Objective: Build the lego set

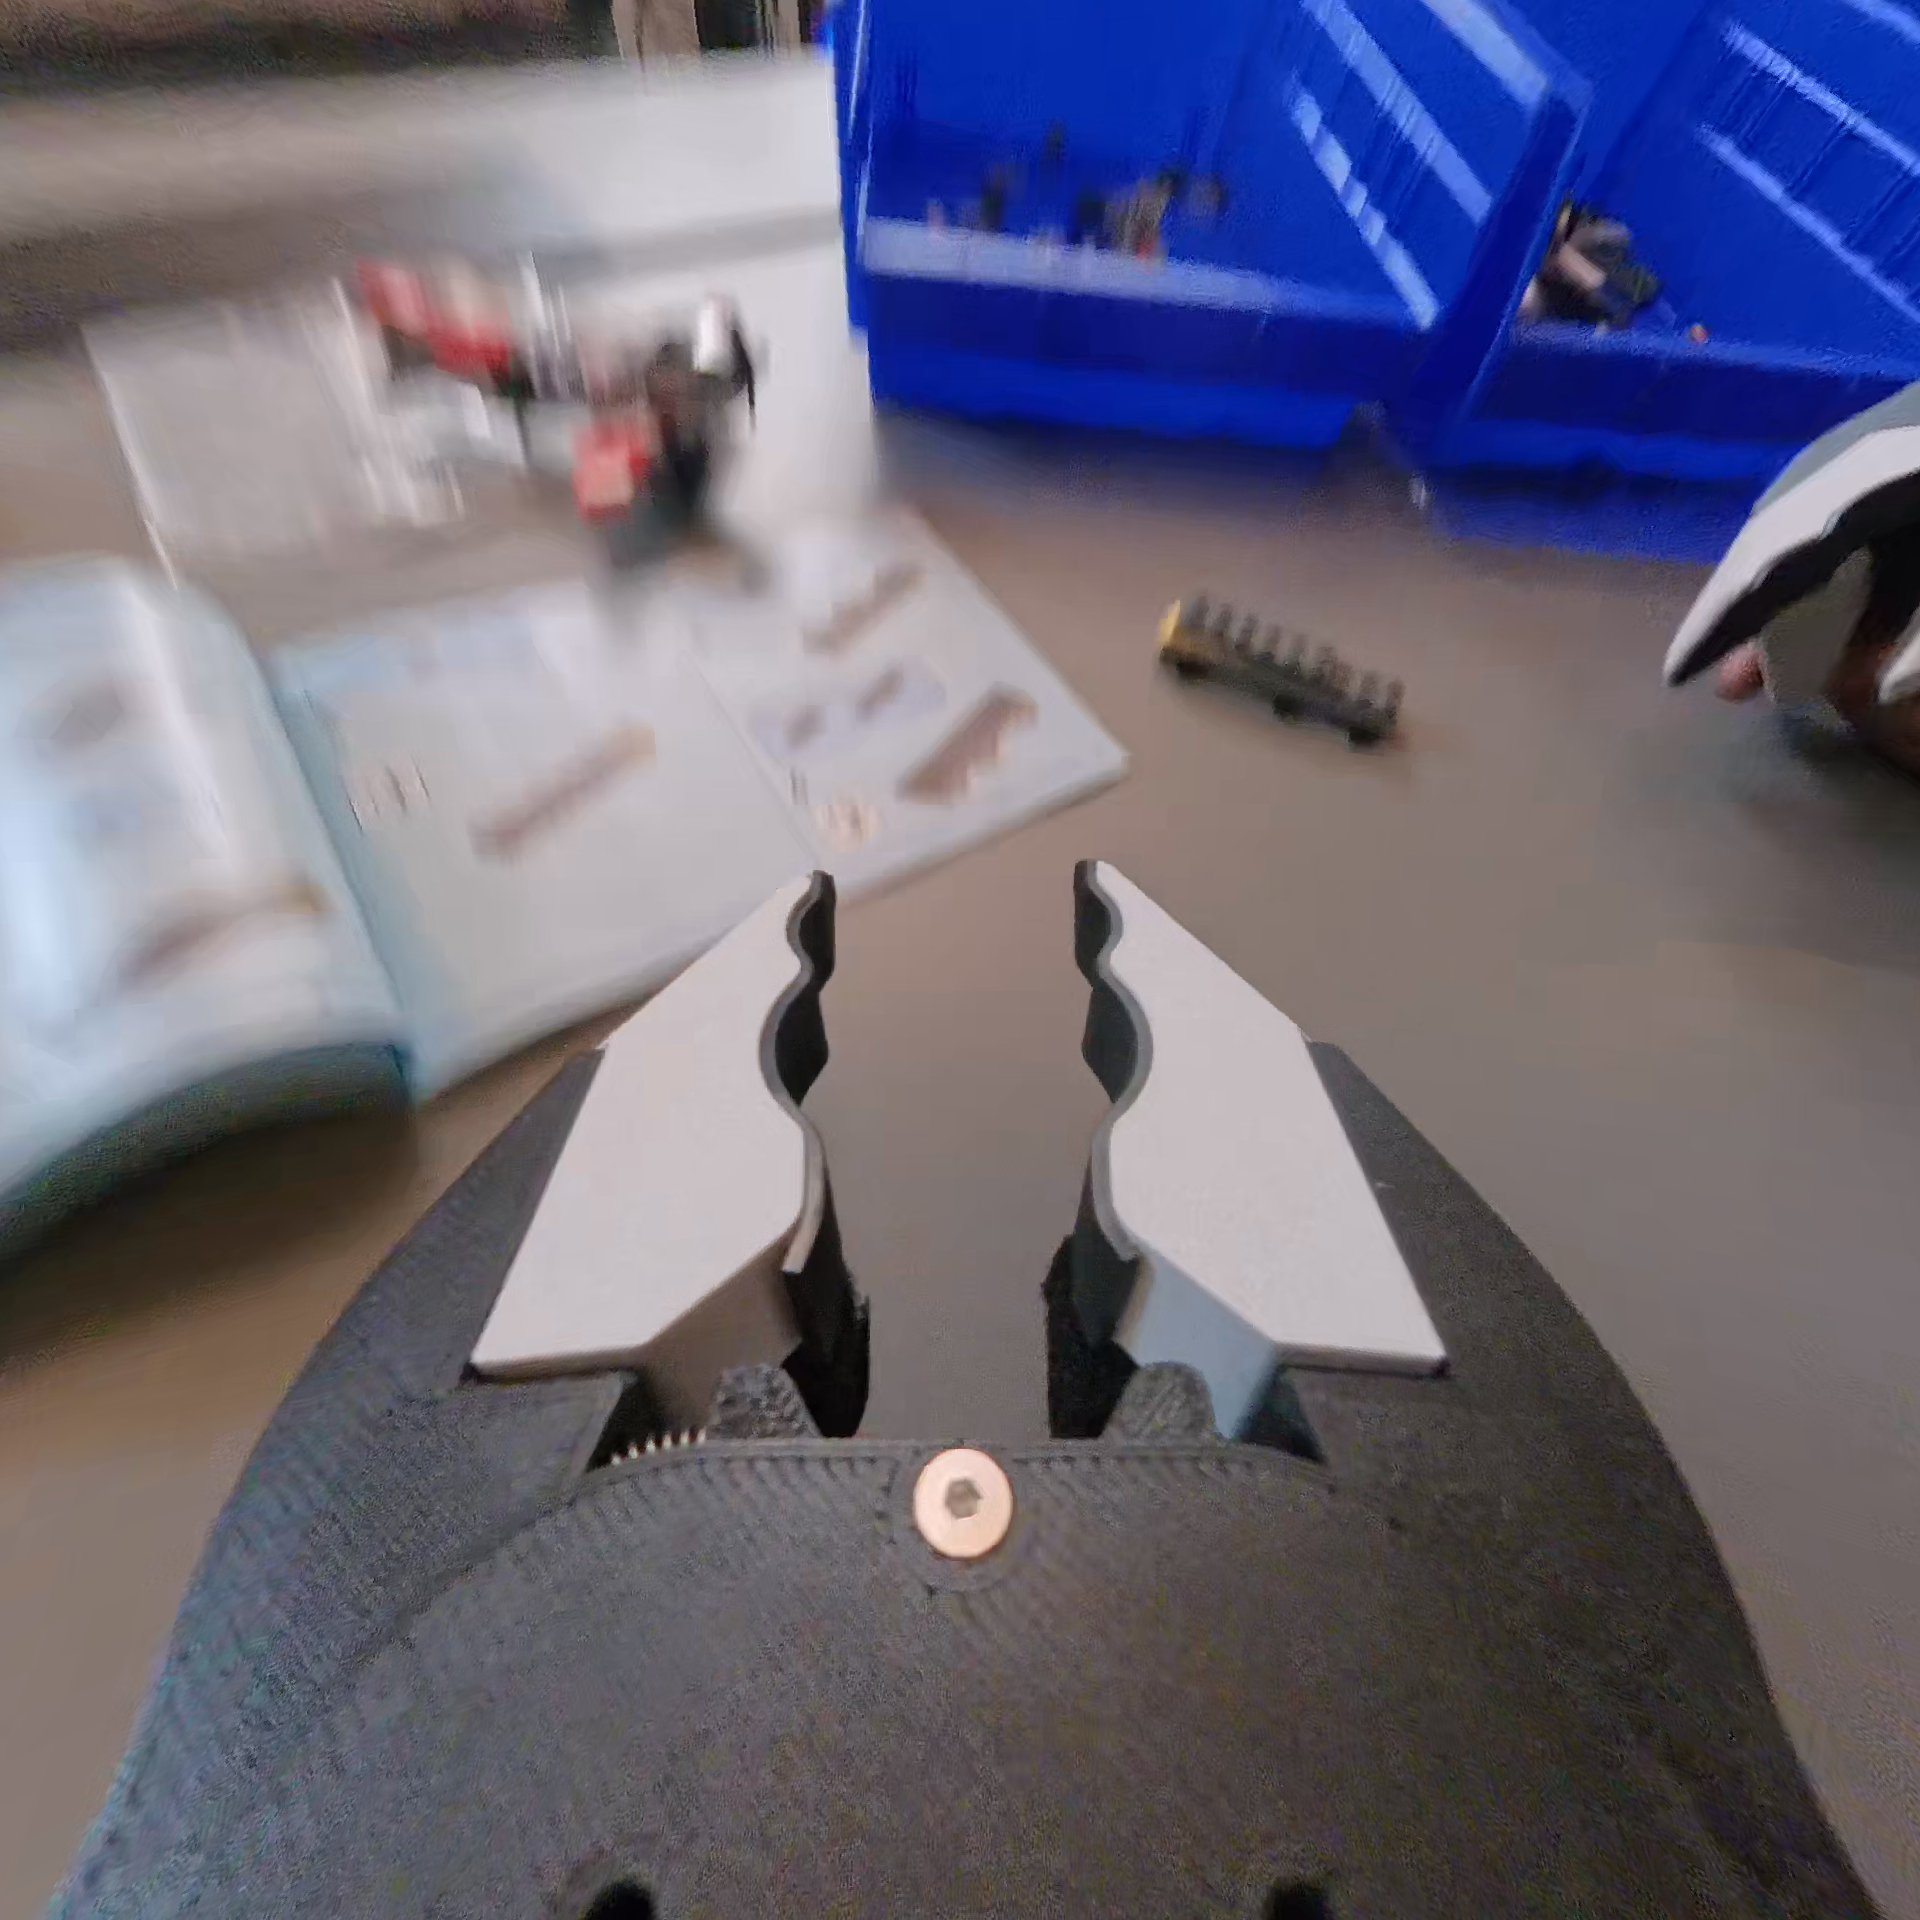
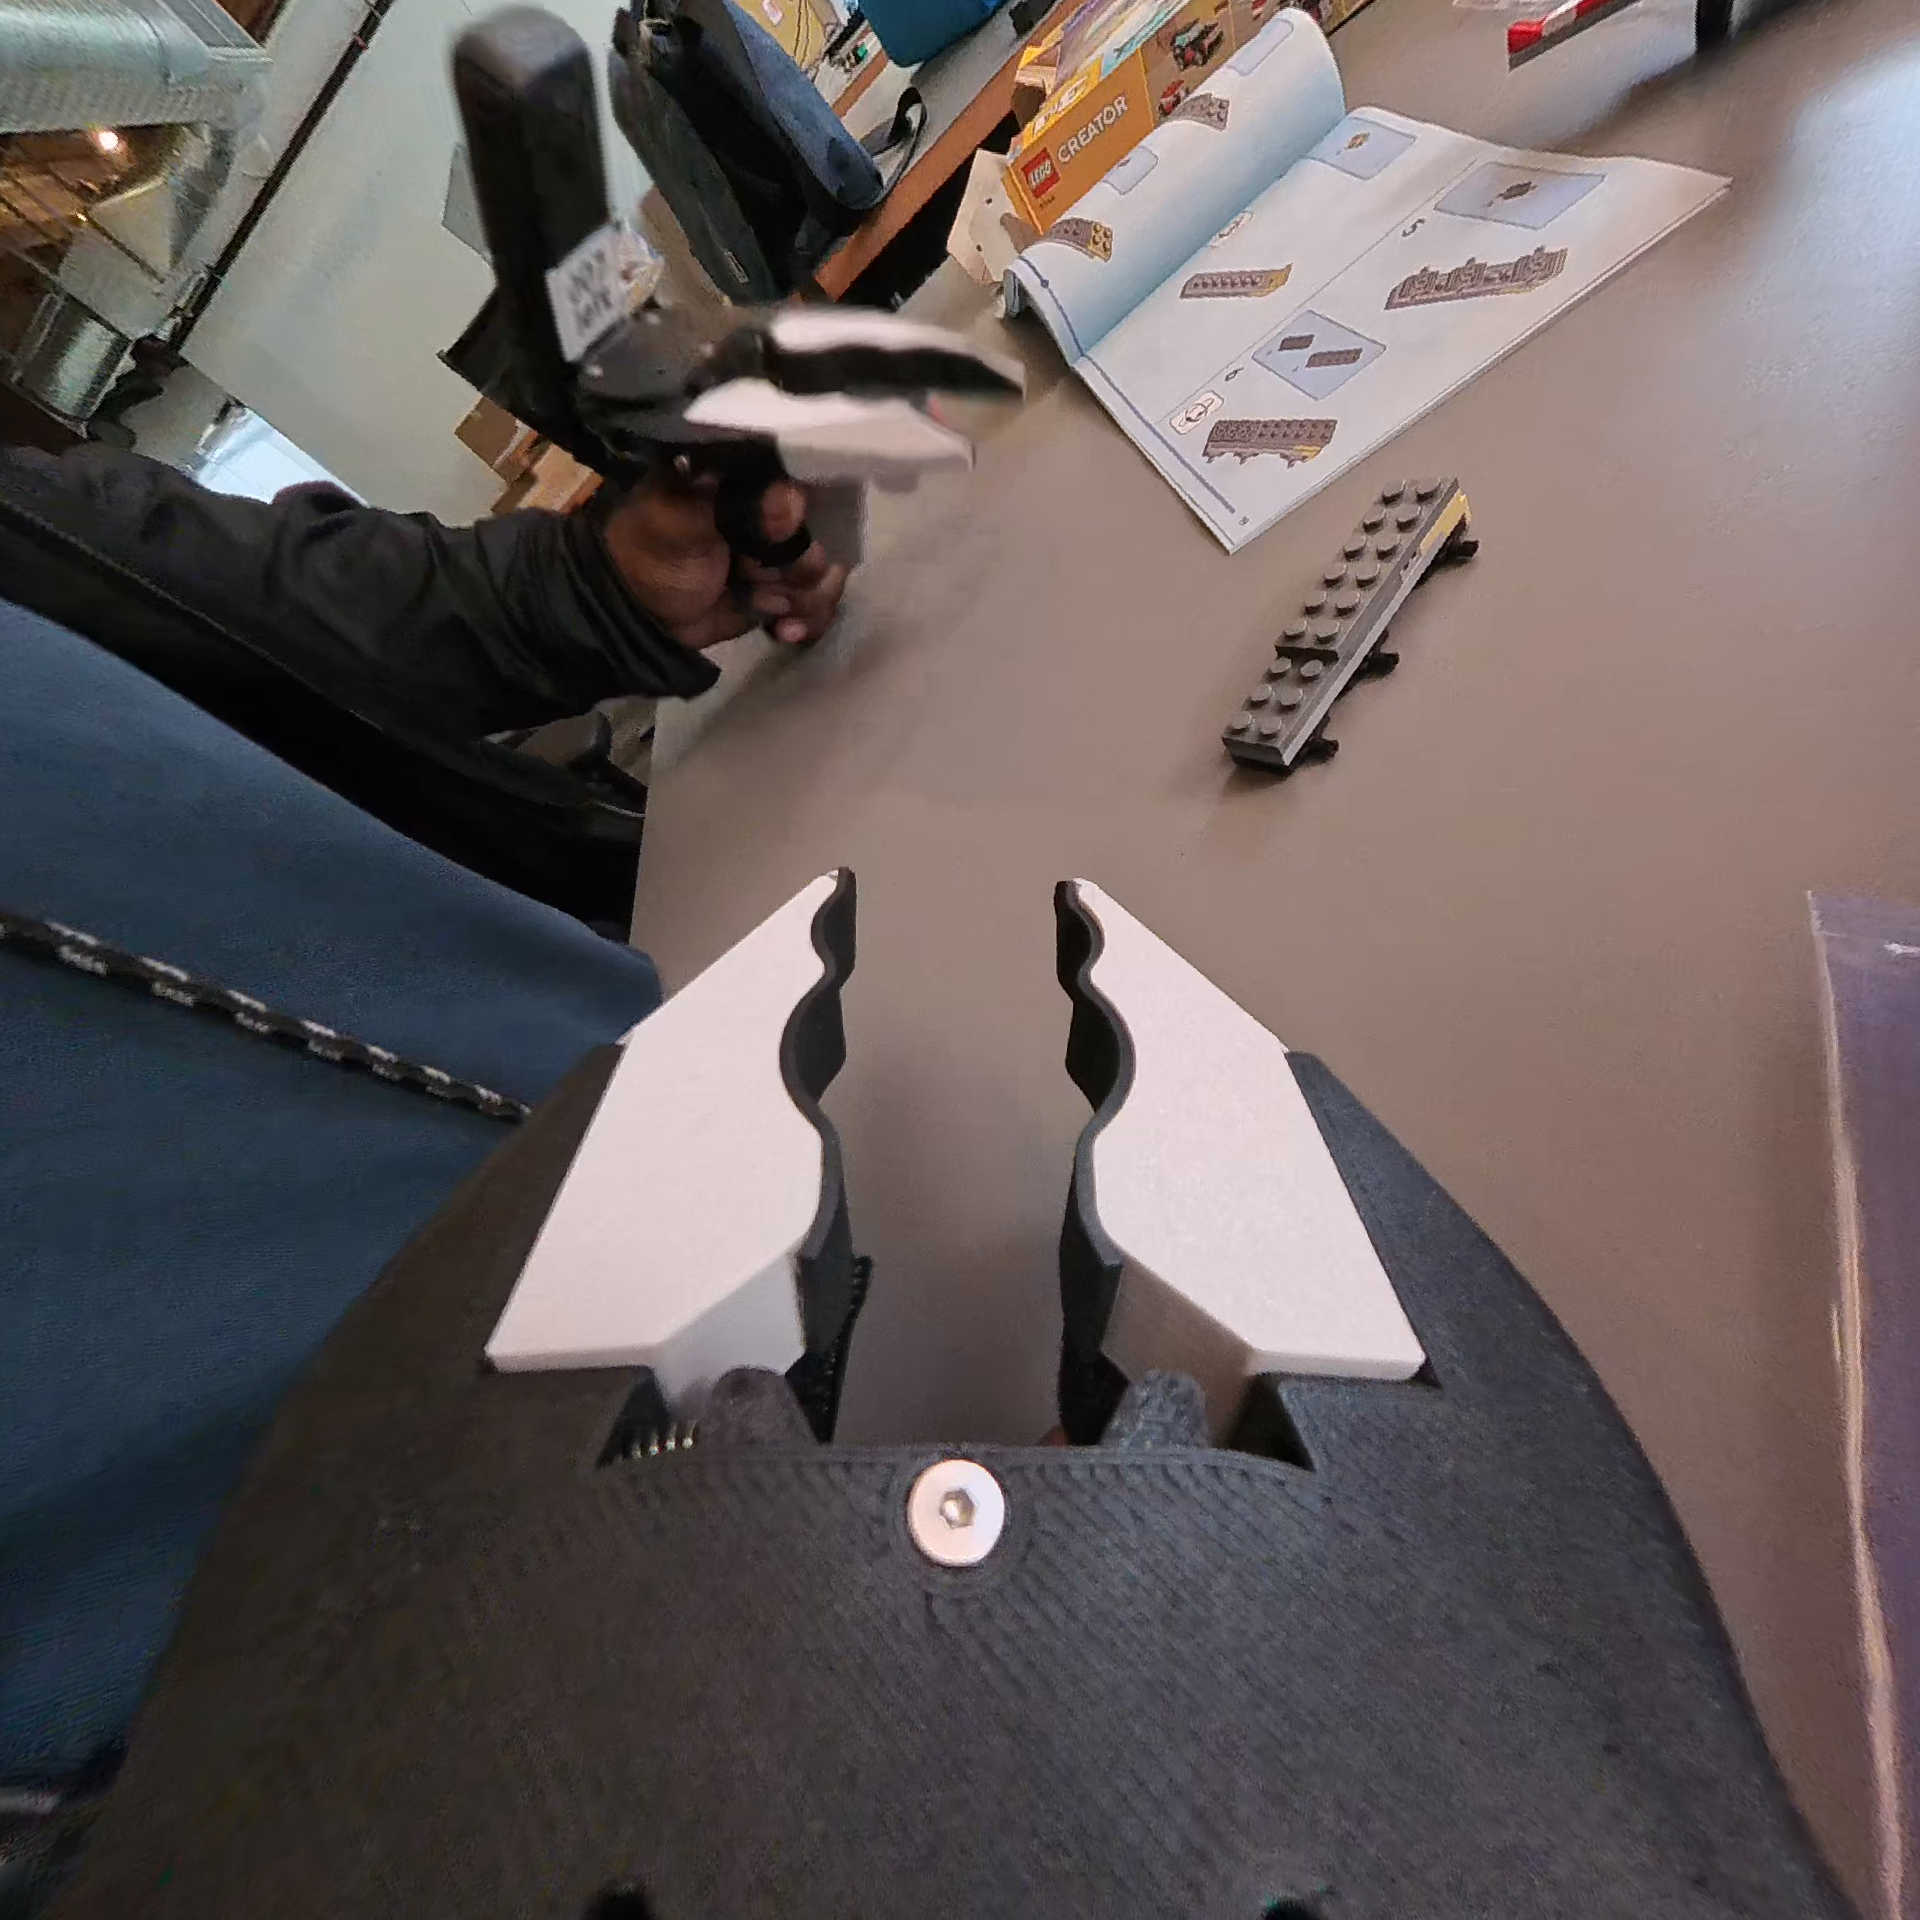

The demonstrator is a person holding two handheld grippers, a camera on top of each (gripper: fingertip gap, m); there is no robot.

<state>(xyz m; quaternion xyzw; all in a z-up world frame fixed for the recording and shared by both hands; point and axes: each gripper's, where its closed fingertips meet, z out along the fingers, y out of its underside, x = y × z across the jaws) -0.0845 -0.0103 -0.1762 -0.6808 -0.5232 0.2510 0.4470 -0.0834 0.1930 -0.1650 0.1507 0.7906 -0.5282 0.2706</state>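
Observation:
A long dark grey lego assembly point(image 1: 1280, 665) with a tan end lies on the grey table, ahead and right of my left gripper point(image 1: 954, 883). It also shows in the right wrist view point(image 2: 1351, 623), ahead and right of my right gripper point(image 2: 956, 888). Both grippers are open and empty, above the table. The open instruction booklet point(image 1: 582, 790) lies left of the assembly and shows in the right wrist view point(image 2: 1340, 301) too. The left gripper point(image 2: 966, 410), held by a hand, shows at the left of the right wrist view. The right gripper's fingers point(image 1: 1787, 540) show at the right edge of the left wrist view.
Two blue parts bins point(image 1: 1122, 291) point(image 1: 1704, 384) stand at the back of the table with small pieces inside. A blurred red and black lego model point(image 1: 644, 436) stands behind the booklet. A yellow lego box point(image 2: 1091, 135) lies beyond the booklet. A purple sheet point(image 2: 1870, 1247) lies at the right edge. There is about 20 cm between the tips of the two grippers.

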